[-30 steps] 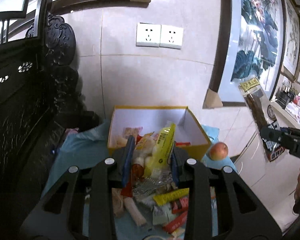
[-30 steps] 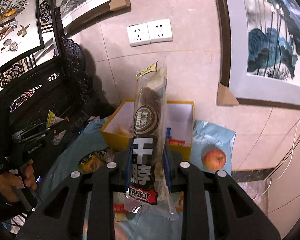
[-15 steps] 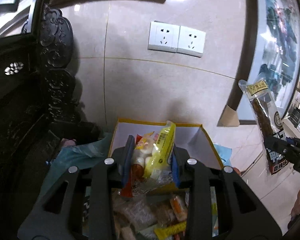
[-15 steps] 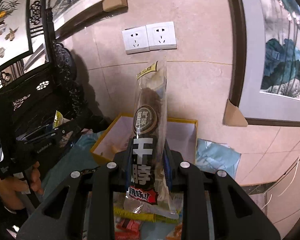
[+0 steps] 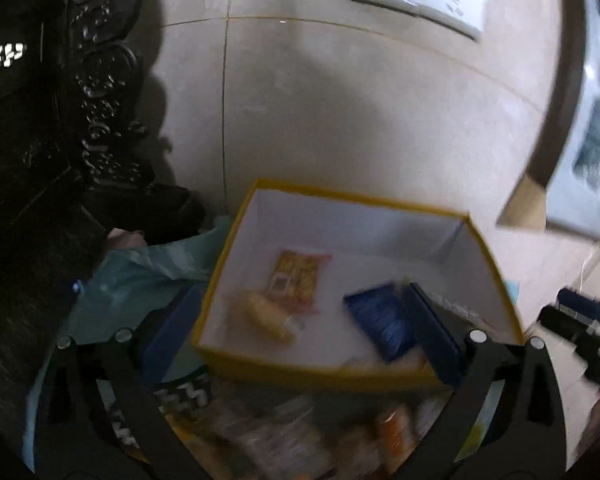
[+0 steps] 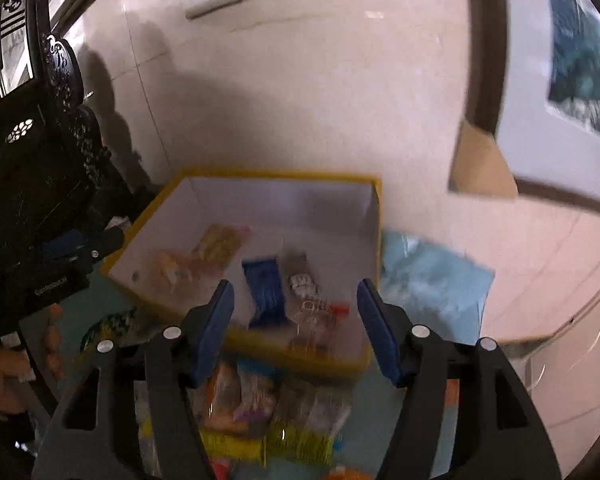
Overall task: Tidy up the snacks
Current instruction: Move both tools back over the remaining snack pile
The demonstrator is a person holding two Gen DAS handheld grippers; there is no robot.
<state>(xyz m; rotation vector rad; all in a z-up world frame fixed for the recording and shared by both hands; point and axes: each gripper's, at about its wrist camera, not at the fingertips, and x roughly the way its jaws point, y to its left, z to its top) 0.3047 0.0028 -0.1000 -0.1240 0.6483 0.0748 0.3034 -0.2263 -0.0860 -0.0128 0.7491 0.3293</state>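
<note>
Both claws are standing wide over the yellow-rimmed, white-lined cardboard box, and neither is holding anything. Our left claw has just been opening to its full spread, one blue pad outside the box's left wall and the other inside, above the floor of the box; nothing is pressed between them. Our right claw has just been opening too, its pads straddling the near wall of the box.

On the white floor of the box we are seeing, blurred, a pale orange printed packet, a yellowish wrapped snack, a dark blue ribbed packet and a long clear packet with a dark filling lying just right of the blue one. More loose wrapped snacks are waiting on the light blue plastic sheet over the tabletop, at the box's near side.

We are judging this as the release step. To finish it well, we are advising that the claws stay spread while they lift straight up, clear of the walls, so no wrapper is dragged out and the light box is not nudged; then we are turning to the near pile.
</note>
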